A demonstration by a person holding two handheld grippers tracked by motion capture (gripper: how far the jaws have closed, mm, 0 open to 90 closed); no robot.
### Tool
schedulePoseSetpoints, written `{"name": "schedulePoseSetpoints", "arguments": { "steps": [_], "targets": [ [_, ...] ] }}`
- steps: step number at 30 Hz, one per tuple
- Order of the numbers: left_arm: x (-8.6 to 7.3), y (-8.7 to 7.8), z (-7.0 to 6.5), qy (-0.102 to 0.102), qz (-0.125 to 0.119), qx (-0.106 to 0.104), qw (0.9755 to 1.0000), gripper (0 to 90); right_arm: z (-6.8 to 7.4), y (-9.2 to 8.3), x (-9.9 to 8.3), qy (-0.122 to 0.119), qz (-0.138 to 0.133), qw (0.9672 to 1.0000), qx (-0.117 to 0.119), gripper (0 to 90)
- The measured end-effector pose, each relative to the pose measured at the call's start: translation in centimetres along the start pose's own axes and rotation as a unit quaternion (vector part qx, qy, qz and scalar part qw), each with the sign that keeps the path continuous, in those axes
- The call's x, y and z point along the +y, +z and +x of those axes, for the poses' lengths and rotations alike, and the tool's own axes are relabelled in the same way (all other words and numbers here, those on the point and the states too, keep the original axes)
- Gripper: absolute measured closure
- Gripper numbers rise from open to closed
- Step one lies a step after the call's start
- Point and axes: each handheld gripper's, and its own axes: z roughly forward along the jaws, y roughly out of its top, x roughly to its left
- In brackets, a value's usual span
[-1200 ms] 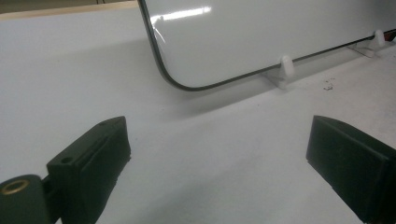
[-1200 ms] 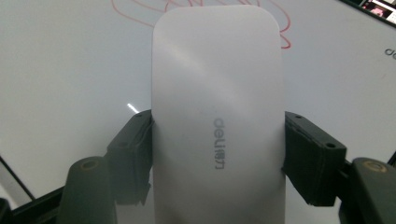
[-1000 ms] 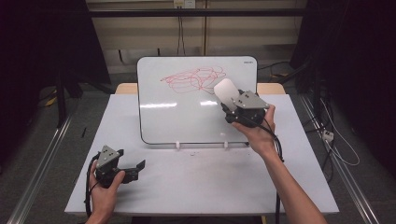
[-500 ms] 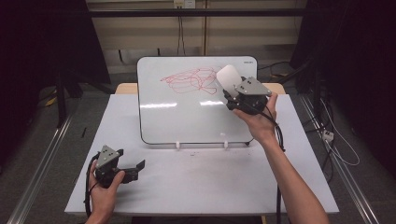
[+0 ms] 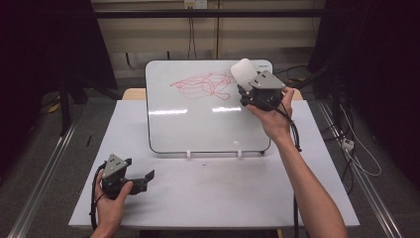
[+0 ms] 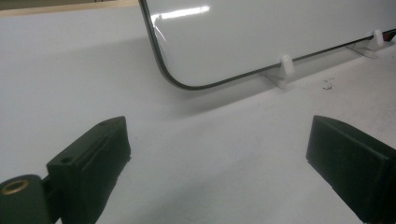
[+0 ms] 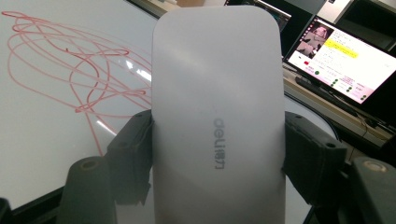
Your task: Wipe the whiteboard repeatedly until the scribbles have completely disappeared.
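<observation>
A whiteboard point(image 5: 198, 124) leans on two small white feet at the back of the table, with a red scribble point(image 5: 205, 84) near its top. My right gripper point(image 5: 243, 82) is shut on a white rounded eraser point(image 5: 243, 73), held at the board's upper right, just right of the scribble. In the right gripper view the eraser point(image 7: 218, 112) is clamped between both black jaws, with the red scribble point(image 7: 70, 70) to its left. My left gripper point(image 5: 143, 179) rests on the table at the front left, open and empty; its view shows the whiteboard's lower corner point(image 6: 187, 84) ahead.
The white table point(image 5: 213, 198) has bare room in front of the board. A lit monitor point(image 7: 341, 60) stands behind the board in the right gripper view. Cables point(image 5: 356, 158) lie on the floor to the right, and a metal rail point(image 5: 44, 173) runs along the left.
My right gripper has carried the eraser up and away across the board, from its right middle to the upper right beside the scribble. The left gripper has stayed put.
</observation>
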Motion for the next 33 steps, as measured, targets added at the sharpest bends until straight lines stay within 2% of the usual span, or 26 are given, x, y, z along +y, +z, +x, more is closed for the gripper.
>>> {"name": "schedulePoseSetpoints", "arguments": {
  "steps": [8, 19, 20, 21, 33],
  "targets": [
    [0.1, 0.0, -0.1, 0.003, -0.001, 0.001, 1.0000, 6.1, -0.2, 1.4, 0.0, 0.000, 0.016, 0.9998, -0.009, 31.8],
    [0.1, 0.0, -0.1, 0.004, 0.000, 0.000, 1.0000, 6.1, -0.2, 2.9, 0.5, -0.014, 0.041, 0.9989, -0.018, 31.8],
    [0.1, 0.0, -0.1, 0.003, 0.001, 0.001, 1.0000, 6.1, -0.1, 3.3, 0.4, -0.007, 0.053, 0.9985, -0.009, 31.8],
    [0.1, 0.0, -0.1, 0.003, 0.001, 0.001, 1.0000, 6.1, 0.1, 3.4, 0.4, -0.013, 0.057, 0.9982, -0.015, 31.8],
    [0.0, 0.0, -0.2, 0.004, 0.004, 0.001, 1.0000, 6.1, 0.3, 3.9, 0.5, -0.006, 0.067, 0.9974, -0.027, 31.8]
  ]
}}
